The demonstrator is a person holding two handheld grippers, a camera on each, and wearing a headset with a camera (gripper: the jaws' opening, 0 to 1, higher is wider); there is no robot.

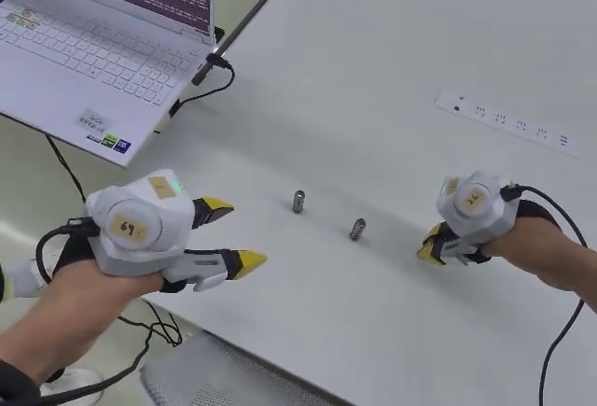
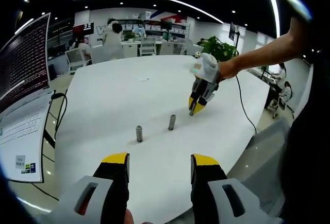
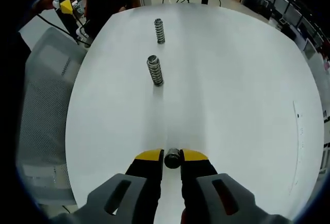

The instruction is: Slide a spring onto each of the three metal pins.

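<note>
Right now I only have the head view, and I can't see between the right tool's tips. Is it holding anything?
Observer: Yes. The right gripper view shows the right tool shut on a small metal part, round and seen end-on.
Operator: And the two standing pieces, are springs on them?
Observer: Both are wrapped in coils in that view: the nearer pin and the farther pin.

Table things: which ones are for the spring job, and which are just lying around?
For the job: left upright spring; right upright spring; small metal piece pinched in the right gripper; the open left gripper.

Just lying about: laptop; power strip; black cable by the laptop.
</note>
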